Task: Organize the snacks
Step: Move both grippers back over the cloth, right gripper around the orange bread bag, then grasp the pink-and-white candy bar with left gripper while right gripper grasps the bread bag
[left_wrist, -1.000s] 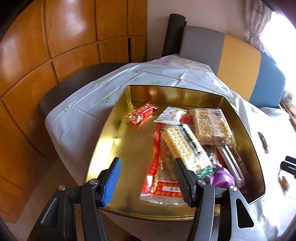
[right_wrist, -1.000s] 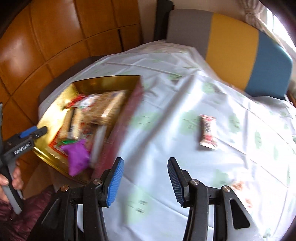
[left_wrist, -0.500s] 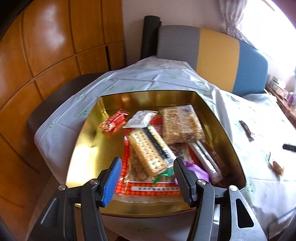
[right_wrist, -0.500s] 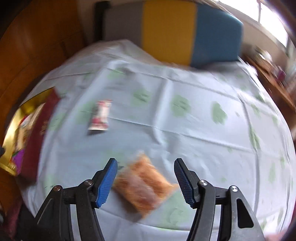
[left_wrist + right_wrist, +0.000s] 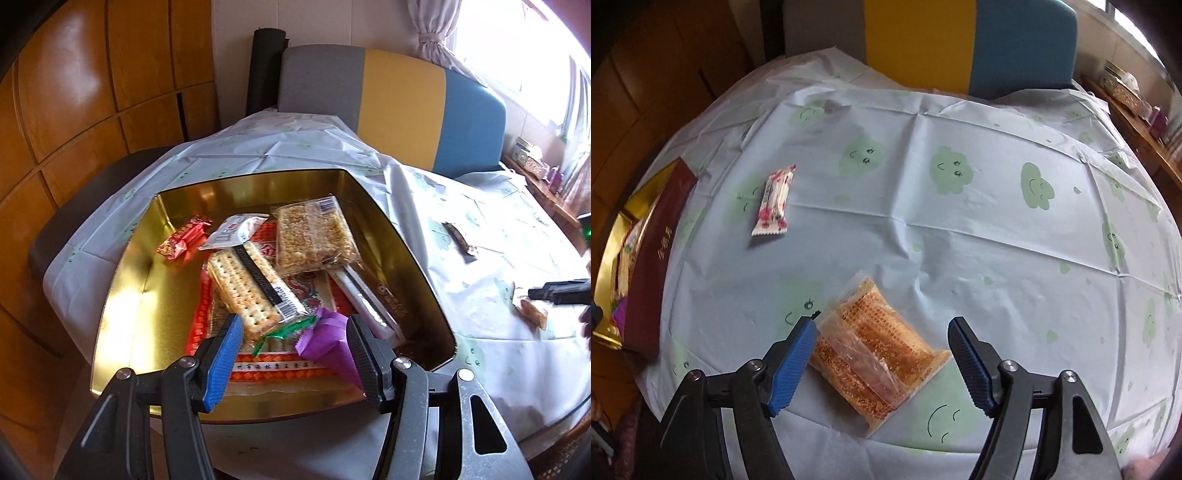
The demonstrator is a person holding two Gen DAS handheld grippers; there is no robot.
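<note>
The right gripper (image 5: 882,354) points down at the table (image 5: 960,229), which is covered by a pale cloth printed with green smiling clouds. Its jaws are opening, and a clear packet of orange sesame crackers (image 5: 875,354) lies flat on the cloth between the two blue-padded fingers. The left pad sits just beside the packet's edge; the right pad stands apart from it, so nothing is gripped. Farther up the cloth, well apart from the packet, lies a small white wrapped candy with pink flowers (image 5: 774,201). At the left edge of that view stands the gold tin (image 5: 613,236) with its dark red outer wall. The left gripper (image 5: 291,354) hangs over the near rim of the same gold tin (image 5: 122,317), its jaws standing partly open and holding nothing. Inside the tin lie a cracker pack (image 5: 255,288), a puffed-grain bar in clear wrap (image 5: 314,232), a red wrapped sweet (image 5: 183,238), a small white sachet (image 5: 236,230), a purple wrapper (image 5: 327,339) and a flat red-printed packet (image 5: 273,365) underneath. On the cloth to the right of the tin rests a dark wrapped bar (image 5: 460,240).
</note>
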